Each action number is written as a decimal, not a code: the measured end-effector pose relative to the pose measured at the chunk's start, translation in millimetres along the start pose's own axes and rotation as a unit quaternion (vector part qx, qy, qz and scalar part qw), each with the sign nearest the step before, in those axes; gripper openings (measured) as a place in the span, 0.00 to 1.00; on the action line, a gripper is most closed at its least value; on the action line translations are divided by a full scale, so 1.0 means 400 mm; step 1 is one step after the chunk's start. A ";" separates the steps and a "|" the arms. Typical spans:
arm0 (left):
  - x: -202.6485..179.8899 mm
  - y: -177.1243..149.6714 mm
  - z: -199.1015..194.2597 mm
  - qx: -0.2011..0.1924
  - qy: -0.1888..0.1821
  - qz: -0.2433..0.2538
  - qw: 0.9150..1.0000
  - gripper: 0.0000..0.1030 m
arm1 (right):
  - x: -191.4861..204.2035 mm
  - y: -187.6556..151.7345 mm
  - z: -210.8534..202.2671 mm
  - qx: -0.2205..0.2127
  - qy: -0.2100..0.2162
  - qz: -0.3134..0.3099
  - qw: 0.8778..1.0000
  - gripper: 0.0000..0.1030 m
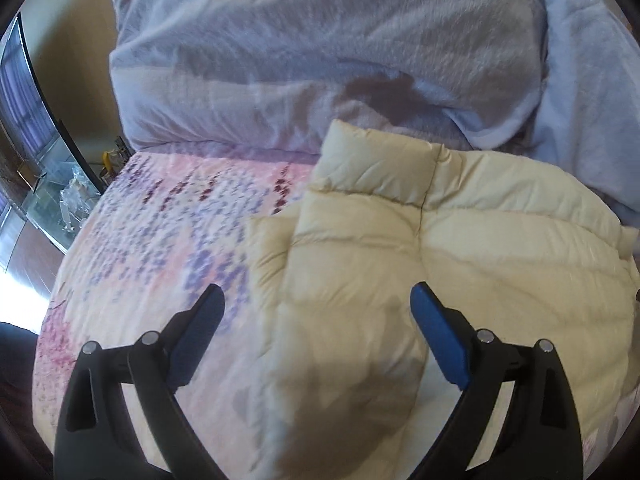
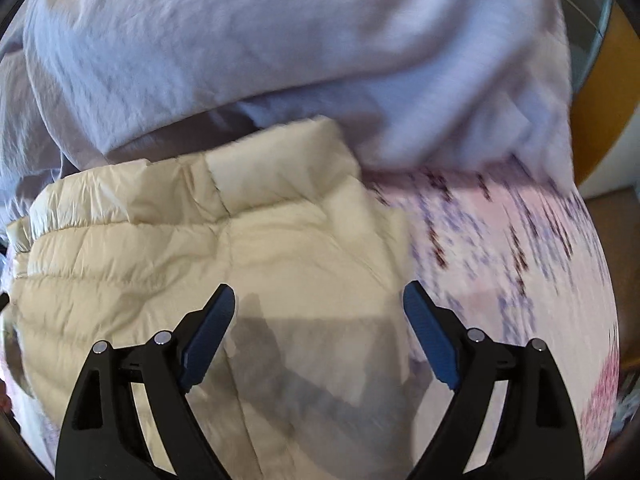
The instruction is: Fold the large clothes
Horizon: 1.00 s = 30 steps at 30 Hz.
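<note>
A cream quilted puffer jacket [image 1: 460, 248] lies on a bed with a pink and purple flowered cover [image 1: 160, 248]. Its collar [image 1: 376, 168] points toward the pillows, and a sleeve lies folded across the body. My left gripper [image 1: 318, 300] hangs open above the jacket's left edge, with nothing between its blue pads. In the right wrist view the same jacket [image 2: 200, 248] fills the lower left. My right gripper [image 2: 320, 300] hangs open above the jacket's right edge, and its jaws hold nothing.
A pale lilac duvet [image 1: 320, 52] is bunched at the head of the bed, also seen as the lilac duvet [image 2: 280, 40] behind the collar. A glass table with small items [image 1: 60, 192] stands off the bed's left side. Flowered cover [image 2: 500, 240] lies bare to the jacket's right.
</note>
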State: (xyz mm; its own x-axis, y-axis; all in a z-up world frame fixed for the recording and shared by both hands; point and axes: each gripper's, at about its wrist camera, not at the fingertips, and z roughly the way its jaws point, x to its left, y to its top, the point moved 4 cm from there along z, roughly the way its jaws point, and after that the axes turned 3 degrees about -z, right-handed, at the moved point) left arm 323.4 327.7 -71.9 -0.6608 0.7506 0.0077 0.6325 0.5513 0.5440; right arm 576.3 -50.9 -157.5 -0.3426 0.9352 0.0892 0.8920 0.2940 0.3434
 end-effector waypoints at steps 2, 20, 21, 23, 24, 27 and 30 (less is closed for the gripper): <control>0.020 -0.015 -0.015 0.004 -0.005 -0.001 1.000 0.90 | -0.032 -0.027 -0.008 0.011 0.008 0.019 1.000 0.86; 0.094 -0.160 -0.011 0.079 -0.041 -0.058 0.994 0.90 | -0.147 -0.211 -0.016 0.079 0.053 0.095 0.991 0.86; 0.095 -0.164 -0.009 0.082 -0.042 -0.060 0.994 0.90 | -0.145 -0.214 -0.014 0.081 0.053 0.095 0.991 0.86; 0.096 -0.170 -0.005 0.087 -0.044 -0.065 0.993 0.90 | -0.140 -0.223 -0.013 0.084 0.056 0.096 0.990 0.86; 0.097 -0.174 -0.003 0.090 -0.045 -0.067 0.993 0.90 | -0.136 -0.226 -0.015 0.086 0.057 0.097 0.990 0.86; 0.097 -0.179 0.001 0.095 -0.046 -0.072 0.992 0.90 | -0.134 -0.239 -0.008 0.091 0.060 0.101 0.989 0.86; 0.093 -0.181 0.005 0.098 -0.048 -0.073 0.991 0.90 | -0.130 -0.263 0.003 0.096 0.065 0.106 0.988 0.86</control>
State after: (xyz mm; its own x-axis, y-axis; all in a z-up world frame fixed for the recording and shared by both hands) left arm 253.8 316.3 -112.9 -0.7159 0.6832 -0.1437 0.6055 0.7101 0.3594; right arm 500.5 -130.1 -199.3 -0.1654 0.9504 0.2634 0.9830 0.1374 0.1216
